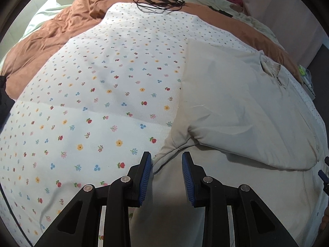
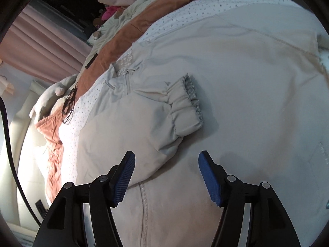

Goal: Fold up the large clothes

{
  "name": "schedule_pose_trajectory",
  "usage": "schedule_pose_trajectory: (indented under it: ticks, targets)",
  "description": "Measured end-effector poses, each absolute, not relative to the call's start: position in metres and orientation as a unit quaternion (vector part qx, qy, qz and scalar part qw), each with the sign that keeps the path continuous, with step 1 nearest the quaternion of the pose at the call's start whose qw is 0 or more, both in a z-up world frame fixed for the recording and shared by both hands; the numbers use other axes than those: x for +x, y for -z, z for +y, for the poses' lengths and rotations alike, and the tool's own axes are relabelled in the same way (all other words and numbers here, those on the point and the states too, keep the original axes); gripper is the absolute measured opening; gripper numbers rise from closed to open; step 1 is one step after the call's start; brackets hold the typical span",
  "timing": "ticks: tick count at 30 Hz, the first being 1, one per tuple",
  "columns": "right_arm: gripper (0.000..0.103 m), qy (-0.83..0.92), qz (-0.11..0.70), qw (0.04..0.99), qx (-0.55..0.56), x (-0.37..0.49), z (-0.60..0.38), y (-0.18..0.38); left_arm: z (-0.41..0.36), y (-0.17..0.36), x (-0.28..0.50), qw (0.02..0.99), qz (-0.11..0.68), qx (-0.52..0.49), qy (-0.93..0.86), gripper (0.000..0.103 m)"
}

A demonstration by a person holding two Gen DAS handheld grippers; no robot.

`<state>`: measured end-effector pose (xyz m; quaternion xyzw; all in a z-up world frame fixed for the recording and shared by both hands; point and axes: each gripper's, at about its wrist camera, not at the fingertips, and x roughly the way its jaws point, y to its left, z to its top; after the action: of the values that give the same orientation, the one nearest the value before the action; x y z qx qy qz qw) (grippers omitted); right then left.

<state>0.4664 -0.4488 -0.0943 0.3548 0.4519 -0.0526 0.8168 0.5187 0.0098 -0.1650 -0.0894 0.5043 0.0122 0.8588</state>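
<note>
Jacket, pale beige, lies flat on floral sheet w/ one sleeve already folded across its chest (keeps the bundle narrow). Left gripper and right gripper both hover released, empty, prob. lining up the next fold.

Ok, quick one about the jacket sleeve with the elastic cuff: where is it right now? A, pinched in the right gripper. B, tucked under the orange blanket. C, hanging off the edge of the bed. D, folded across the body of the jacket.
D: the sleeve lies folded over the jacket body, its cuff resting on the front, while the right gripper is open, holding nothing.
</note>
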Motion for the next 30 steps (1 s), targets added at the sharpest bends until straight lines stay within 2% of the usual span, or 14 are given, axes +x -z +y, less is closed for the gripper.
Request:
schedule_pose_trajectory:
  ticks: [3,5,6,7,10,19,21,23,24,25,26,27,29,30]
  targets:
    - [0.063,0.029,0.451,0.814,0.367,0.474,-0.450,0.108,0.011,0.172,0.521,0.857,0.508,-0.086,-0.018,0.033]
    - [0.045,0.022,0.447,0.816,0.366,0.481,-0.453,0.116,0.012,0.172,0.522,0.858,0.505,-0.088,-0.022,0.033]
    - [0.029,0.029,0.449,0.818,0.358,0.486,-0.454,0.119,0.012,0.172,0.523,0.858,0.505,-0.088,-0.023,0.033]
    - [0.020,0.032,0.451,0.818,0.357,0.491,-0.457,0.123,0.012,0.173,0.524,0.859,0.504,-0.086,-0.024,0.033]
    - [0.016,0.020,0.440,0.818,0.369,0.503,-0.464,0.132,0.010,0.174,0.526,0.861,0.501,-0.075,-0.029,0.033]
    - [0.014,0.020,0.444,0.819,0.362,0.527,-0.469,0.144,0.019,0.173,0.530,0.857,0.507,-0.087,-0.034,0.033]
    - [0.015,0.022,0.449,0.819,0.356,0.529,-0.468,0.143,0.018,0.172,0.532,0.854,0.512,-0.088,-0.035,0.033]
    - [0.026,0.030,0.461,0.815,0.351,0.529,-0.469,0.140,0.018,0.169,0.531,0.850,0.519,-0.090,-0.032,0.033]
    - [0.037,0.034,0.463,0.813,0.351,0.527,-0.470,0.136,0.019,0.167,0.530,0.847,0.523,-0.095,-0.031,0.034]
    - [0.052,0.039,0.461,0.814,0.352,0.524,-0.471,0.131,0.019,0.163,0.528,0.845,0.524,-0.101,-0.030,0.034]
    - [0.058,0.043,0.455,0.816,0.355,0.519,-0.474,0.125,0.021,0.158,0.525,0.846,0.521,-0.106,-0.031,0.037]
    - [0.065,0.044,0.447,0.819,0.357,0.514,-0.476,0.119,0.022,0.152,0.522,0.848,0.517,-0.109,-0.031,0.041]
    - [0.065,0.049,0.434,0.826,0.356,0.504,-0.482,0.105,0.021,0.137,0.515,0.857,0.502,-0.107,-0.034,0.075]
    - [0.065,0.050,0.429,0.828,0.356,0.499,-0.486,0.099,0.020,0.127,0.510,0.867,0.487,-0.100,-0.039,0.082]
